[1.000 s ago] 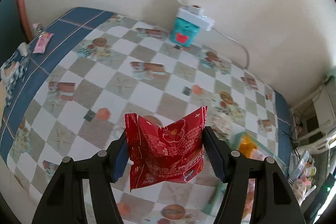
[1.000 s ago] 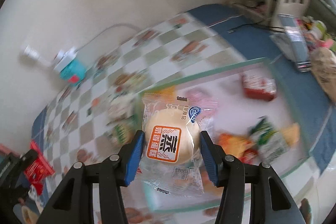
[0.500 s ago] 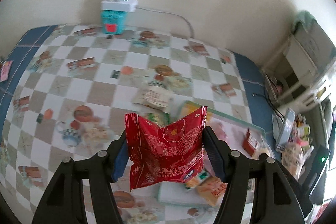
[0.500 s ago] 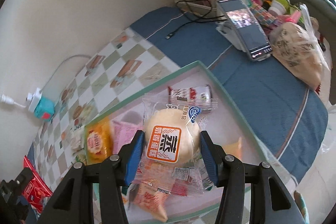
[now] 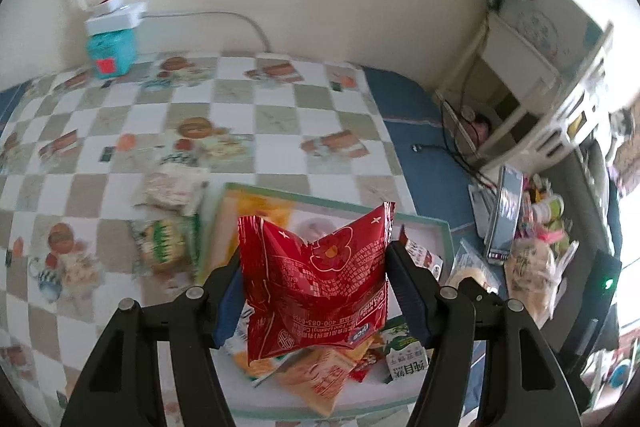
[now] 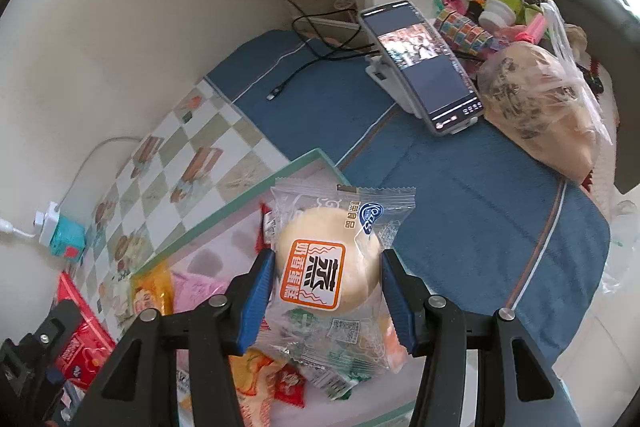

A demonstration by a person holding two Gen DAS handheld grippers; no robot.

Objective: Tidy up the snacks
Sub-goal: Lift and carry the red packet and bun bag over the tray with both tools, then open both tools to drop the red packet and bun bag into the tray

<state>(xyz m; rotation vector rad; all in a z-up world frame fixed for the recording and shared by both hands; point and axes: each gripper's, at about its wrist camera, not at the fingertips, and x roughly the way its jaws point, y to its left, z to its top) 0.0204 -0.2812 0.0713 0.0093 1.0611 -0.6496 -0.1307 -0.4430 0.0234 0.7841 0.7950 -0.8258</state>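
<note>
My left gripper (image 5: 314, 291) is shut on a red snack packet (image 5: 316, 279) and holds it above a green-rimmed tray (image 5: 320, 201) that has several snacks in it. My right gripper (image 6: 328, 295) is shut on a clear-wrapped steamed cake with an orange label (image 6: 324, 267), held above the same tray (image 6: 248, 203) near its right side. The left gripper with the red packet shows at the lower left of the right wrist view (image 6: 76, 343). Two snack packets (image 5: 168, 211) lie on the checked tablecloth left of the tray.
A teal box with a white power strip (image 5: 110, 43) stands by the wall. A phone on a stand (image 6: 424, 63), a cable (image 6: 316, 47), a plastic bag (image 6: 548, 107) and small clutter sit on the blue cloth at the right. A white shelf (image 5: 532, 75) stands beyond.
Both grippers have swung to the right with their packets still held. The tray and the right side of the table have come into the left wrist view.
</note>
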